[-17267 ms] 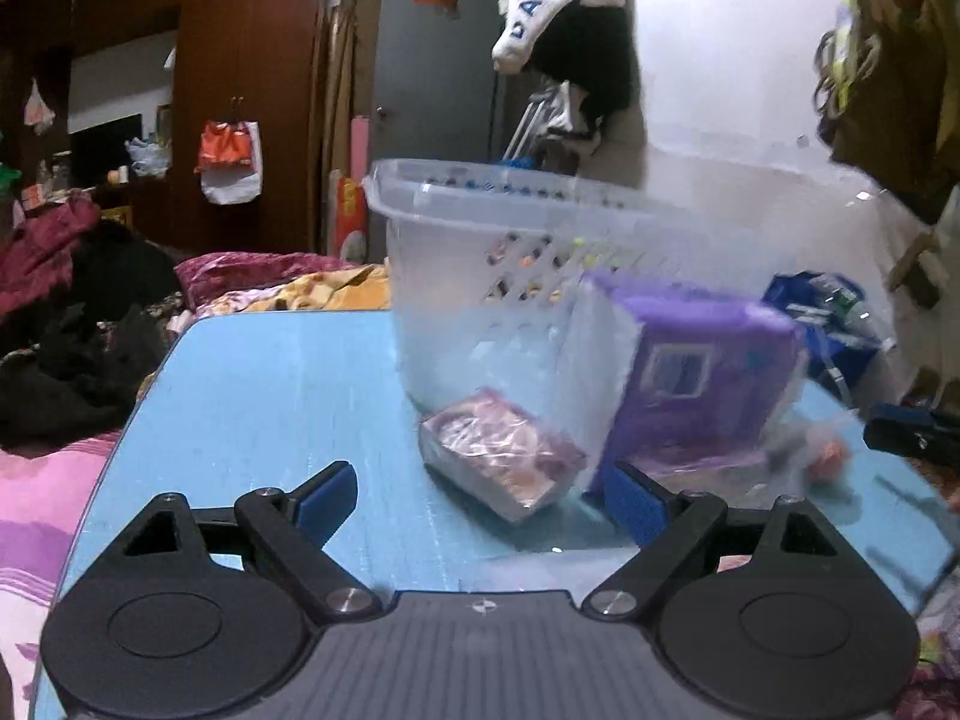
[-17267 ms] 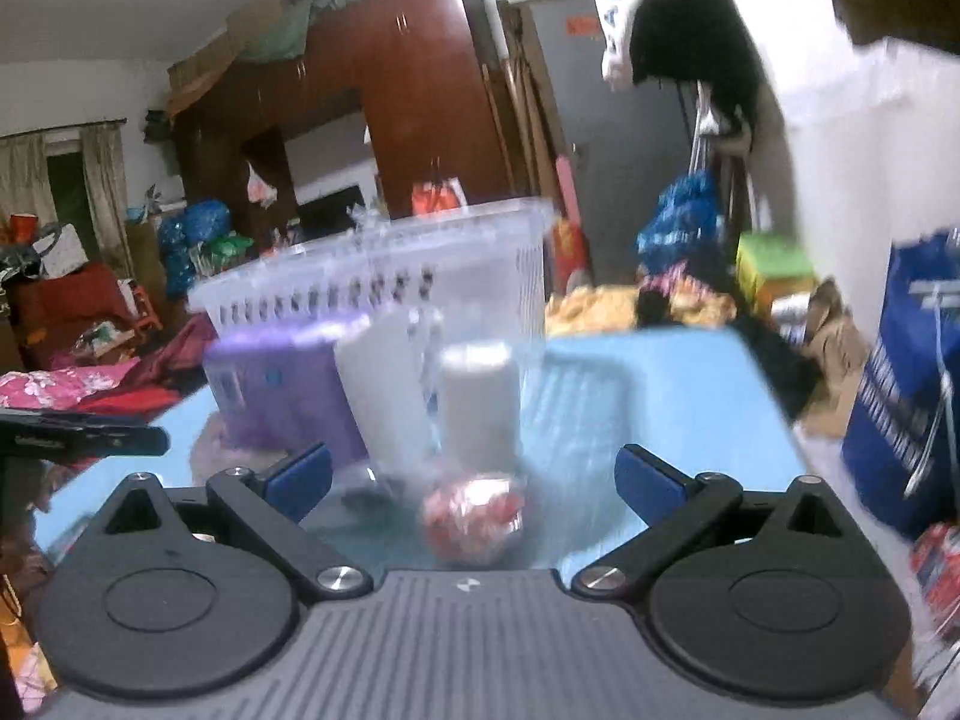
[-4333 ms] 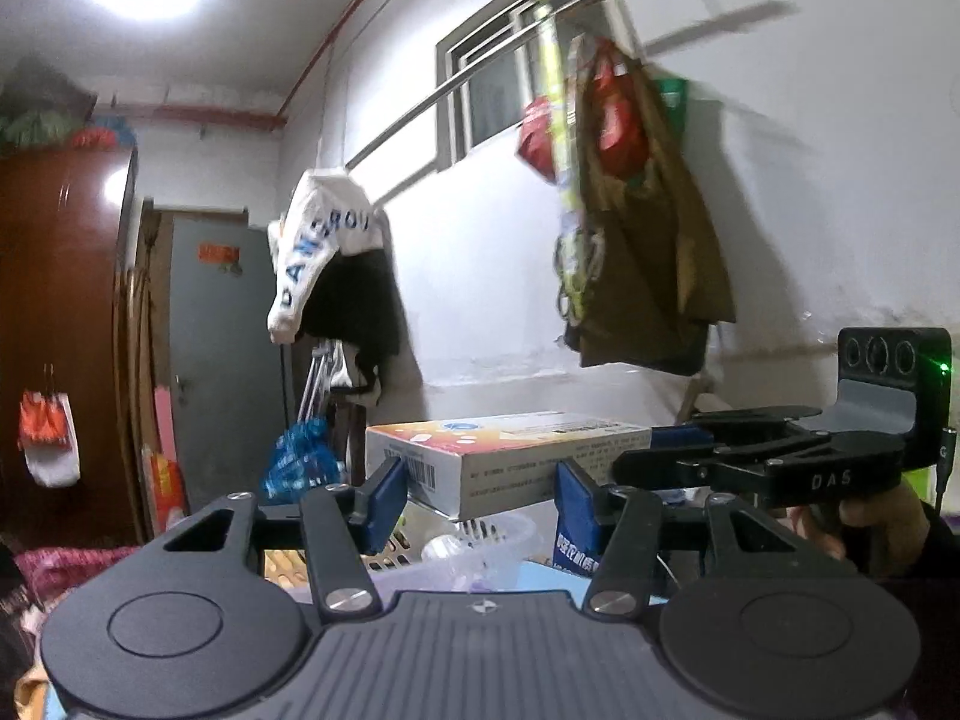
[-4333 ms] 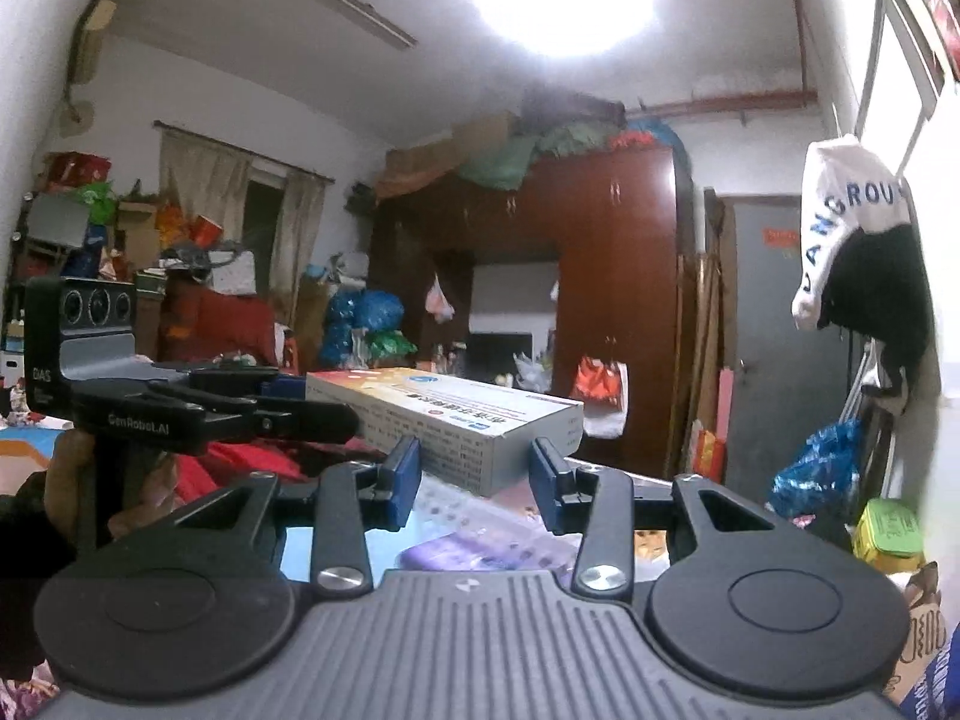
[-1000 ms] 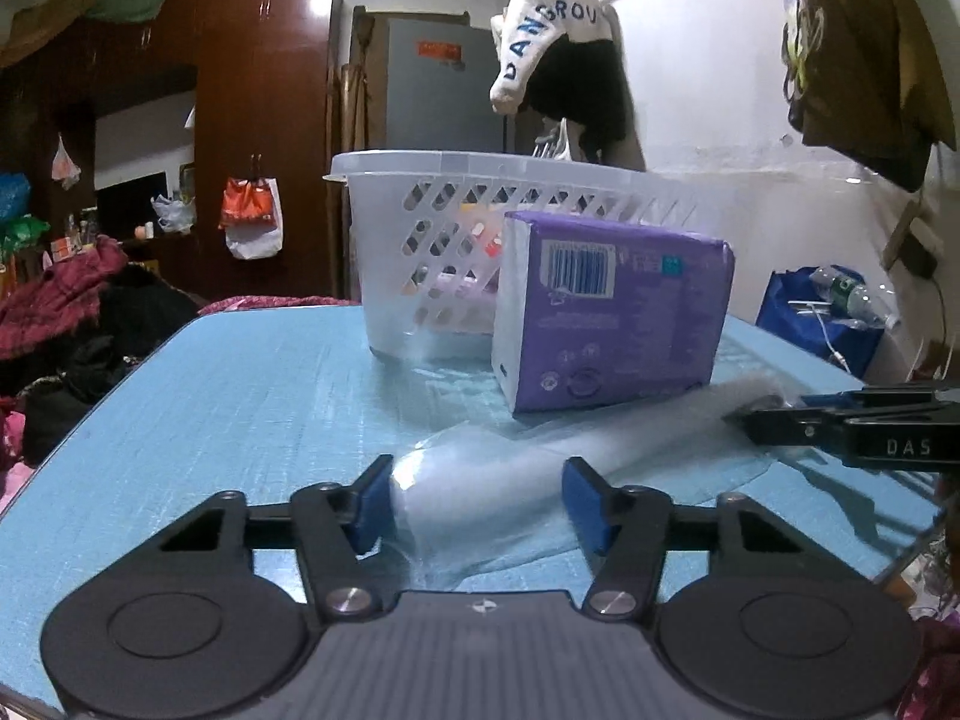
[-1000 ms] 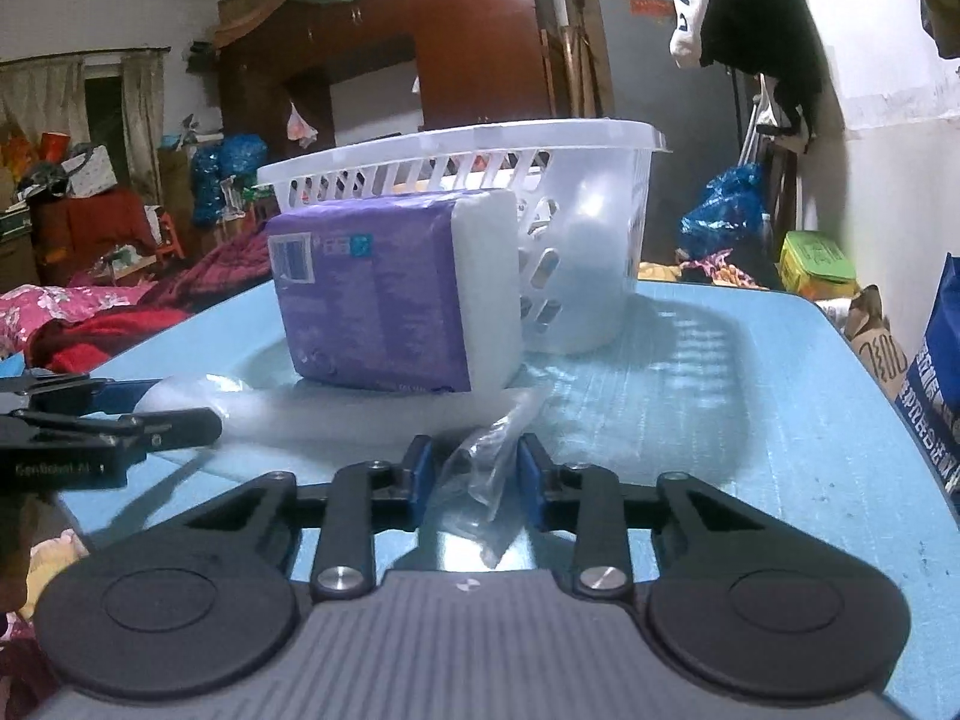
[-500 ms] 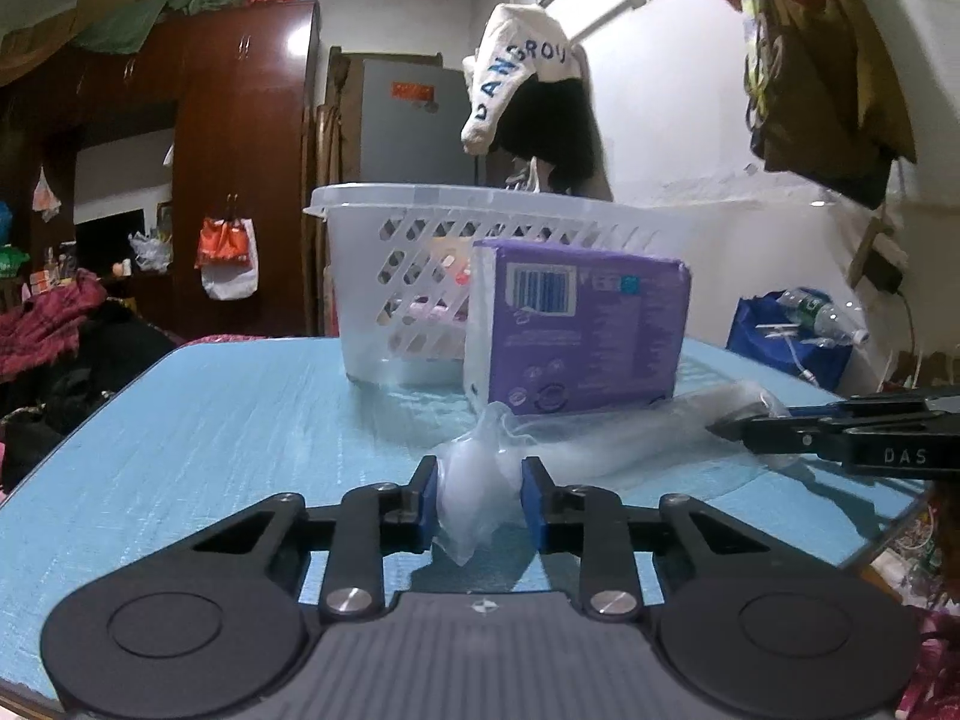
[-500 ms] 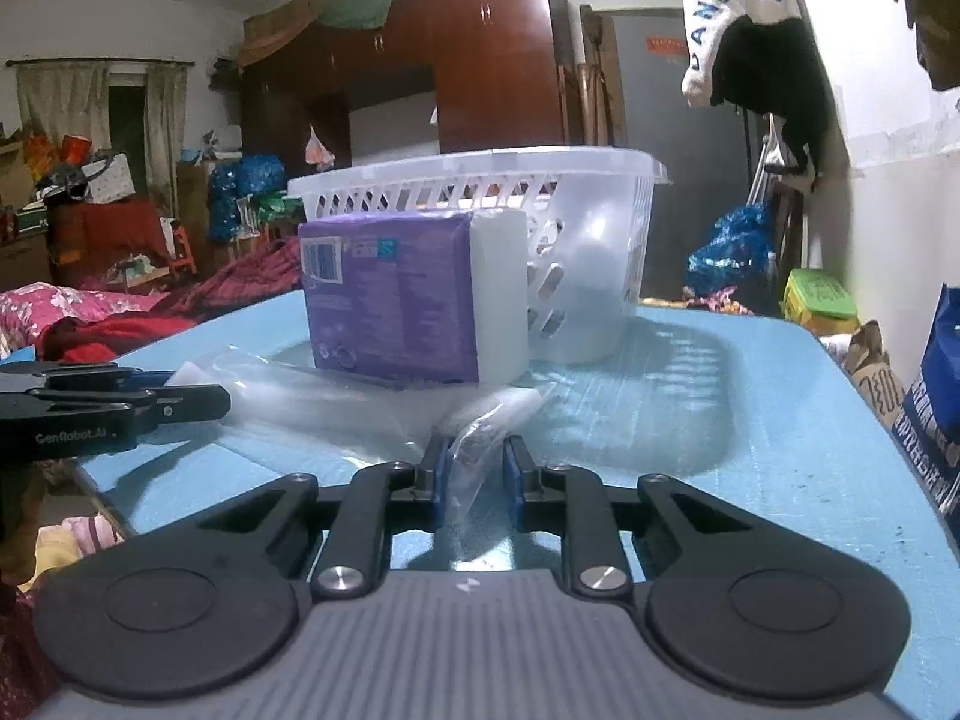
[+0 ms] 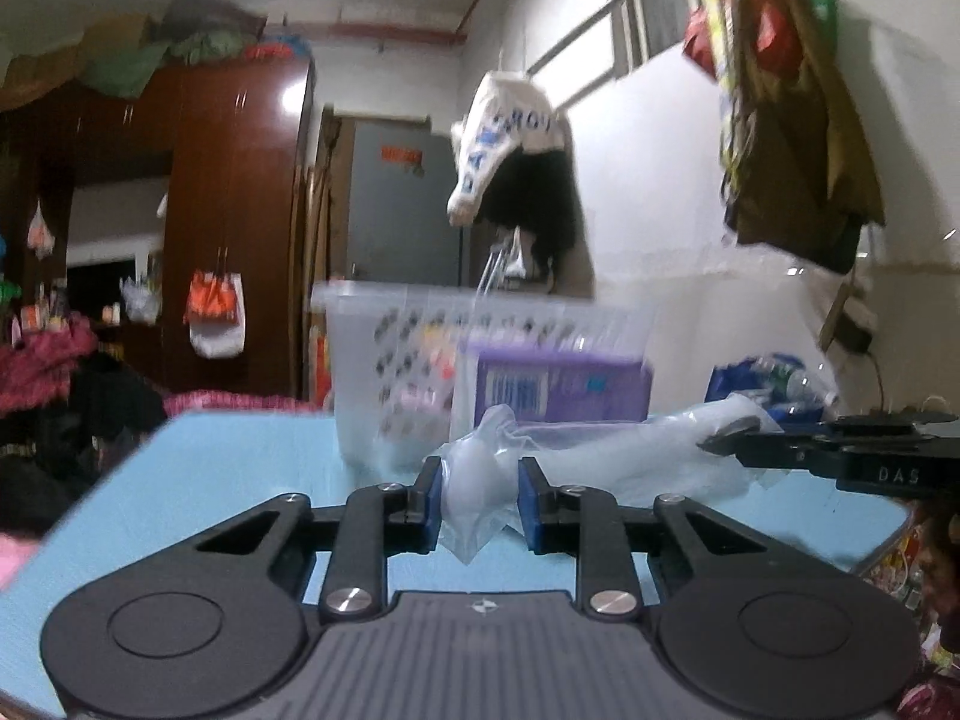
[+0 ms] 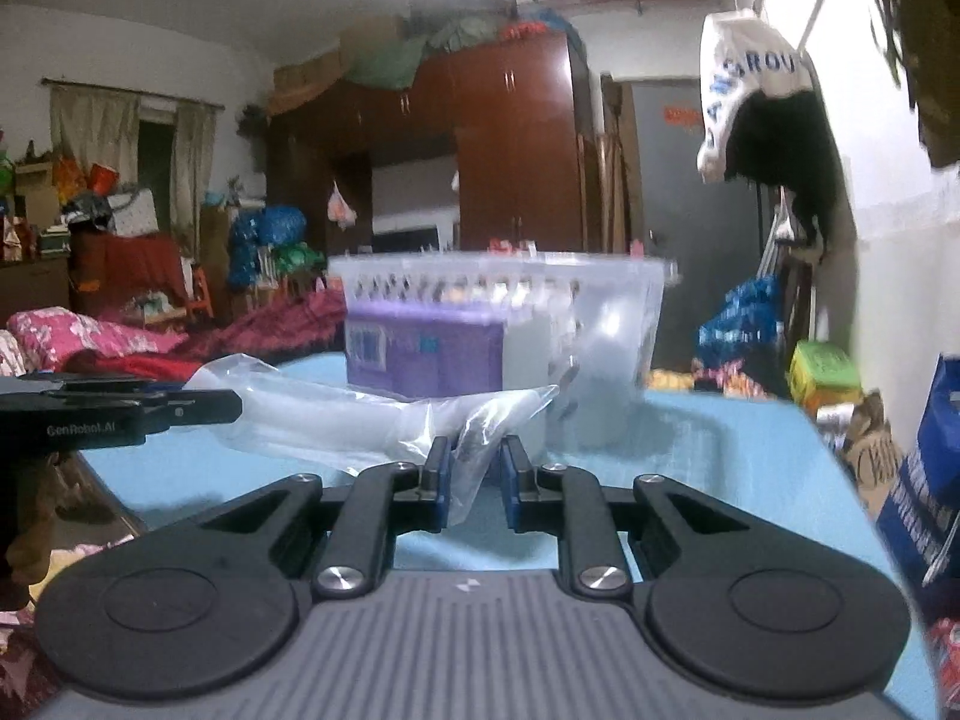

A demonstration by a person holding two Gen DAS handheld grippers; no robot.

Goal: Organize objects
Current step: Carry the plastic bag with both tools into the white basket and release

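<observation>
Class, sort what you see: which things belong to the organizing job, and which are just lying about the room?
Job: clear plastic bag gripped by left gripper and right gripper; purple pack; white basket.
Lying about: hanging jacket; wardrobe; blue bag.

Blue worktop seen in foreground. Dark red wardrobe placed against back wall beside grey door. White lettered garment hung on wall rail. Pink bedding seen far left.

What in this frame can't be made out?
- Basket contents: left view, motion blur and its slotted wall.
- Purple pack print: right view, blurred.
- Clear plastic bag, contents if any: both views, crumpled film.
- Table near edge: right view, hidden by right gripper.
</observation>
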